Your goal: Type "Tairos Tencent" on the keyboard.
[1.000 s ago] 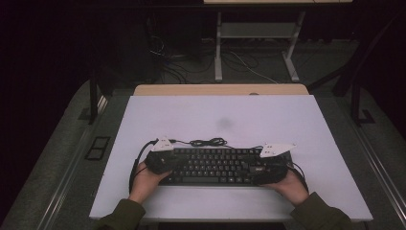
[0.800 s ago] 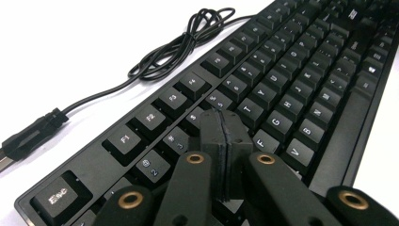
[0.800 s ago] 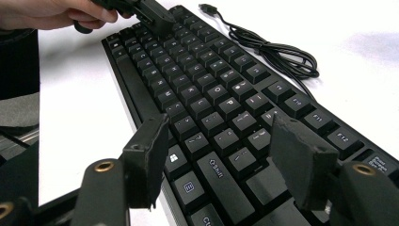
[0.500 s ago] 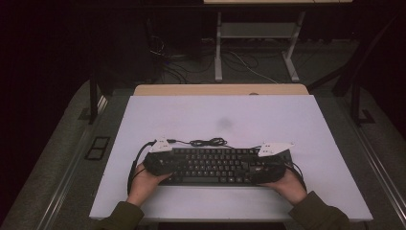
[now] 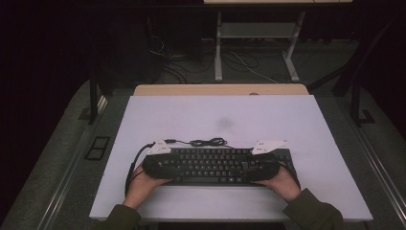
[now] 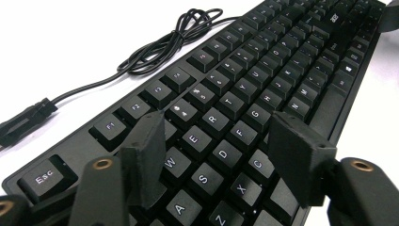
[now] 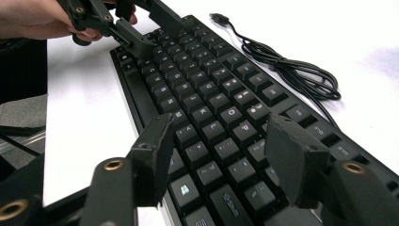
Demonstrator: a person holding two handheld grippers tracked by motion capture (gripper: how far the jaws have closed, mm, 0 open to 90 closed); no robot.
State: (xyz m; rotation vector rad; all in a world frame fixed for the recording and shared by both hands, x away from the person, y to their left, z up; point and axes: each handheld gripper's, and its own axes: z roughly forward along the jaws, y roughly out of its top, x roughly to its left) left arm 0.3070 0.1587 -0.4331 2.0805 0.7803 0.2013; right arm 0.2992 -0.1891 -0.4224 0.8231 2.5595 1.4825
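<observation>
A black keyboard [image 5: 210, 165] lies flat near the front of the white table top [image 5: 230, 115]. Its black cable [image 5: 208, 142] is coiled just behind it. My left gripper [image 5: 165, 165] is over the keyboard's left end. In the left gripper view, my left gripper [image 6: 219, 129] has just been opening, and its jaws stand apart above the letter keys [image 6: 221, 117] without pressing on them. My right gripper [image 5: 258, 165] is over the right end. In the right gripper view, my right gripper [image 7: 219, 127] has just closed a little but still stands apart above the keys.
The cable [image 6: 174, 42] ends in a loose USB plug [image 6: 23, 120] on the table. Bare white surface stretches behind the keyboard. A wooden strip [image 5: 220, 89] borders the far edge, with a desk frame [image 5: 256, 48] and floor cables beyond. Grey floor flanks both sides.
Both hands stay at the keyboard's ends, and the keyboard lies where it was. The grey plates on the grippers have shifted only slightly.
</observation>
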